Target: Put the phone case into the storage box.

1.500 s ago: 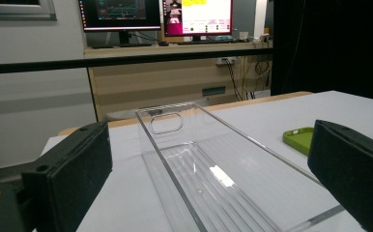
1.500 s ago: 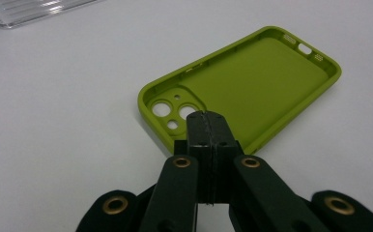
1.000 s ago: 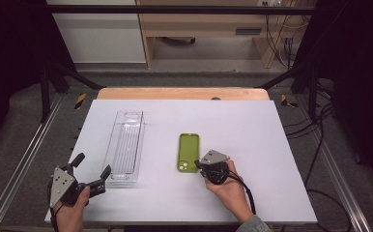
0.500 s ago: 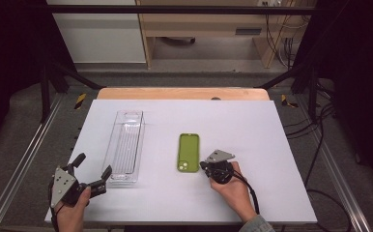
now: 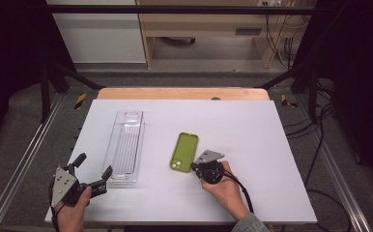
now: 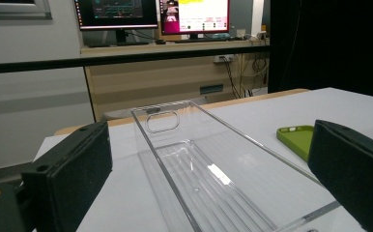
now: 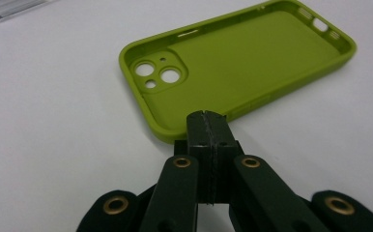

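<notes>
On the white tabletop (image 5: 252, 130), the left tool (image 5: 92, 173) is resting at about seven o'clock with its jaws spread wide, facing the near end of the clear bin (image 5: 125, 145), whose long axis is running from six toward twelve; the green phone case (image 5: 184, 151) is lying open-side up at centre, parallel to the bin; the right tool (image 5: 194, 166), jaws pressed together and empty, is sitting just at the case's near right corner, so the right hand looks nearer to it.
</notes>
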